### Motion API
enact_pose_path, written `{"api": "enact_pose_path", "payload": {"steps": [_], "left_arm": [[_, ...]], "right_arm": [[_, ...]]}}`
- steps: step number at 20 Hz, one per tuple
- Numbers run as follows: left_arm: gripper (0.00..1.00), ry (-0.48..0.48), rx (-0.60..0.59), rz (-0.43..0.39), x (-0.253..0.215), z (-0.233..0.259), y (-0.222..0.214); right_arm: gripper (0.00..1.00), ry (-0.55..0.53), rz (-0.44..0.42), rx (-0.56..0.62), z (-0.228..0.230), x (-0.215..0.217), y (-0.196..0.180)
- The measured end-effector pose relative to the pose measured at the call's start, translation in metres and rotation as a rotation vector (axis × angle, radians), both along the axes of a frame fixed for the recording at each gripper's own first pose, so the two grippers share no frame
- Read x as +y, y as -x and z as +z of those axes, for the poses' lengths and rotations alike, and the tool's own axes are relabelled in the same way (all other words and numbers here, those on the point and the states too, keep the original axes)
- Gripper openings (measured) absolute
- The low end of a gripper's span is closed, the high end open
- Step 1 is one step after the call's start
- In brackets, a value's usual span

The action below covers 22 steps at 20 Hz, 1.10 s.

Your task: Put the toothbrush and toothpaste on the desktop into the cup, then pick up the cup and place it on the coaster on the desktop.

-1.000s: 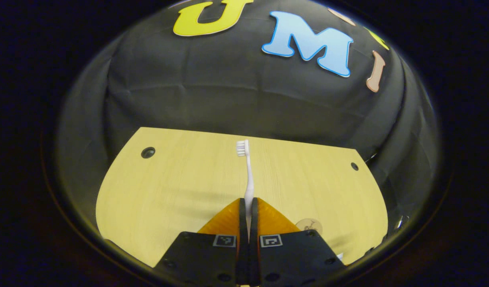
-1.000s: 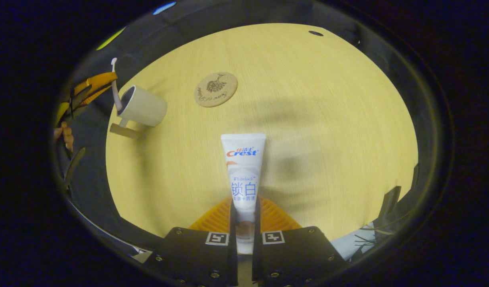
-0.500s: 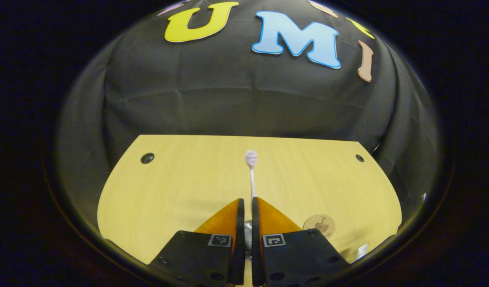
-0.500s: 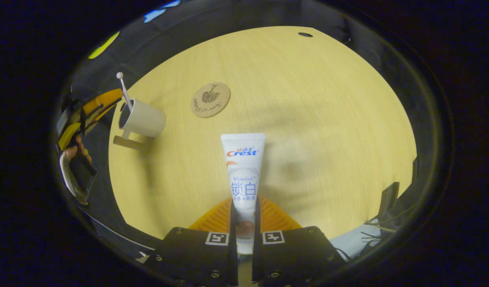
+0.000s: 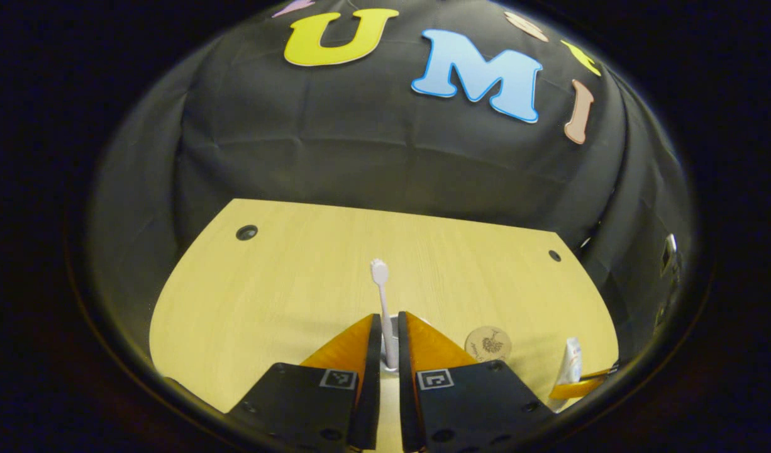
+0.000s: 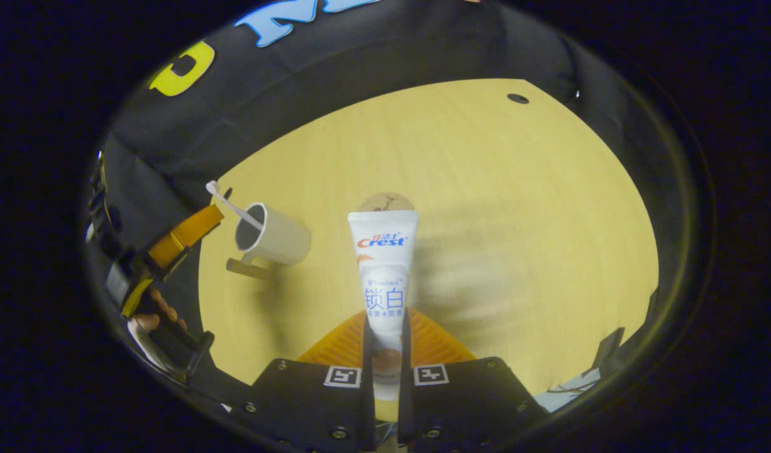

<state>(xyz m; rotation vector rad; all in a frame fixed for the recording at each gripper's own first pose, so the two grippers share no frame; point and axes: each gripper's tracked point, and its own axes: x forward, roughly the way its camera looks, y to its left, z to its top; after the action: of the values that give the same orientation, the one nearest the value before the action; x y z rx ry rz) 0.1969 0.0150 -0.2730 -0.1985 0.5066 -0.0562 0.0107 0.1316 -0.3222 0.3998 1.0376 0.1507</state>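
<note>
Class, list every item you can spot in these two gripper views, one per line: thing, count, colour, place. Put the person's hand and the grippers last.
toothbrush: 1, white, standing in the cup, head leaning out over the rim
cup: 1, pale grey-white with a handle, on the desktop beside the left gripper
toothpaste: 1 tube, white with blue and red print, held off the desktop between the right gripper's fingers
coaster: 1, round, tan with a dark drawing, flat on the desktop
desktop: 1, light yellow wood, with dark round holes near its far corners
hand: 1, holding the left gripper at the desk edge
left gripper: 1, jaws slightly apart around the toothbrush handle
right gripper: 1, closed on the toothpaste
</note>
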Motion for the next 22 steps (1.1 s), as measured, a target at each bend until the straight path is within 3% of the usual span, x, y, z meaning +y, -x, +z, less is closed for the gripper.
{"api": "enact_pose_path", "payload": {"steps": [5,10,13,20,22], "left_arm": [[0.21,-0.006,-0.015,0.025,0.031,0.013,0.034],[0.19,-0.015,0.005,0.048,0.066,0.011,0.072],[0.2,-0.018,0.029,0.085,0.093,0.005,0.095],[0.2,-0.025,0.08,0.212,0.159,-0.008,0.151],[0.21,-0.018,0.089,0.239,0.17,-0.009,0.162]], "right_arm": [[0.16,-0.069,0.053,-0.082,0.033,0.043,-0.039],[0.16,-0.121,0.187,-0.233,0.064,0.101,-0.078],[0.15,-0.132,0.195,-0.274,0.068,0.134,-0.105],[0.15,-0.114,0.133,-0.364,0.066,0.159,-0.163],[0.15,-0.061,0.136,-0.386,0.057,0.16,-0.169]]}}
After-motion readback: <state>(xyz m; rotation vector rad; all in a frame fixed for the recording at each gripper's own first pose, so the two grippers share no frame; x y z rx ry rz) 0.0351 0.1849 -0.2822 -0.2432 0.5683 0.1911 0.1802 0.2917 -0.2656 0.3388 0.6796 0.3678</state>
